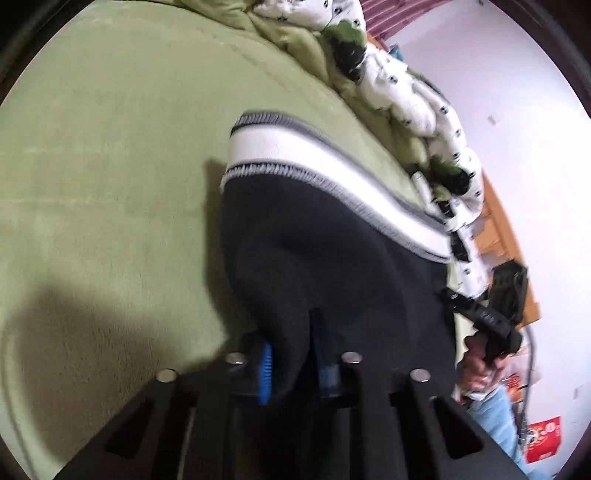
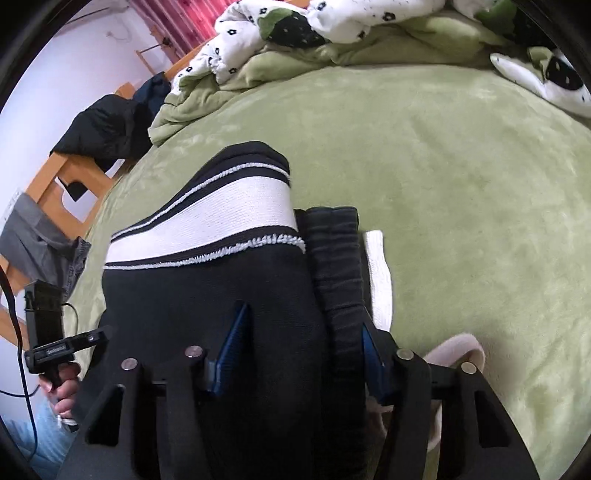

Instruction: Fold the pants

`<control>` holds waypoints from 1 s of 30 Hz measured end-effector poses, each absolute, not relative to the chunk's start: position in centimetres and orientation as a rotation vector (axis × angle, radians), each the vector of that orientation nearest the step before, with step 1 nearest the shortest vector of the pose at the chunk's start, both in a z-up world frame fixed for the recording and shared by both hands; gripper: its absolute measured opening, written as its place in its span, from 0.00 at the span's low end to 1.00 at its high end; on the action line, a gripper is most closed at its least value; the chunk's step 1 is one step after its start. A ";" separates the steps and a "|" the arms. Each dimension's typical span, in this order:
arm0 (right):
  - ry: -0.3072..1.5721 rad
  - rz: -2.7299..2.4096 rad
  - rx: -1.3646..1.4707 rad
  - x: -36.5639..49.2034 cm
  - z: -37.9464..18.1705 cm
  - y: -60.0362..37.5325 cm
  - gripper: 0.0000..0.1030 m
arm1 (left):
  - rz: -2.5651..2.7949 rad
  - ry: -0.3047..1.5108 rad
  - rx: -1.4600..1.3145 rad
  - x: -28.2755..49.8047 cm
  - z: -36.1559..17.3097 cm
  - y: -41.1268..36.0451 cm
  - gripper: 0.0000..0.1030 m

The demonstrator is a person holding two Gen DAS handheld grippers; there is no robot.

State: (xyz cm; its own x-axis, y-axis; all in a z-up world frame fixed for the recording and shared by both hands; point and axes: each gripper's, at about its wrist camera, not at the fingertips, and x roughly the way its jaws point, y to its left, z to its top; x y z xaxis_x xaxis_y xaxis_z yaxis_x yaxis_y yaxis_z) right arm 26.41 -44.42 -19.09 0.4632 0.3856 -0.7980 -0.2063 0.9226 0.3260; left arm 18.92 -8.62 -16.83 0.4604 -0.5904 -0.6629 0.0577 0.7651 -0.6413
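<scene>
The pants (image 1: 332,254) are black with a broad white band edged in grey stitching. They lie folded on the green blanket (image 1: 110,166). My left gripper (image 1: 291,343) is shut on a fold of the black cloth, held between its blue pads (image 1: 266,373). In the right wrist view the pants (image 2: 207,280) fill the near centre, with the ribbed black waistband (image 2: 336,266) and a white strip at their right side. My right gripper (image 2: 303,332) has its blue pads (image 2: 232,339) closed on the black cloth by the waistband. The other gripper (image 2: 62,347) shows at the left, held by a hand.
A crumpled white quilt with black flowers (image 2: 295,26) and green bedding lies along the far side of the bed. A wooden chair with dark clothes (image 2: 103,129) stands at the left. A pink cloth (image 2: 454,350) lies under my right gripper. The right gripper (image 1: 491,314) shows by the wall.
</scene>
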 end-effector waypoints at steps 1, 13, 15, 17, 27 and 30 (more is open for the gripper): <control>1.022 0.357 0.181 26.2 -18.6 -44.2 0.43 | -0.443 1.007 -0.586 18.9 -16.0 -8.5 0.13; 0.870 0.500 0.380 22.8 -12.6 -33.9 0.18 | -0.333 0.906 -0.534 17.4 -9.7 5.3 0.12; 0.871 0.565 0.407 23.2 -13.5 -30.8 0.17 | -0.285 0.918 -0.462 16.4 -9.5 7.3 0.12; 0.869 0.601 0.405 23.3 -14.8 -28.1 0.17 | -0.256 0.956 -0.430 15.8 -10.8 8.5 0.15; 0.896 0.358 0.010 22.5 -17.1 -24.6 0.35 | -0.186 1.028 -0.326 12.7 -14.4 7.8 0.55; 0.809 0.350 -0.019 22.2 -14.1 -24.2 0.41 | -0.163 0.997 -0.346 12.9 -13.4 8.7 0.59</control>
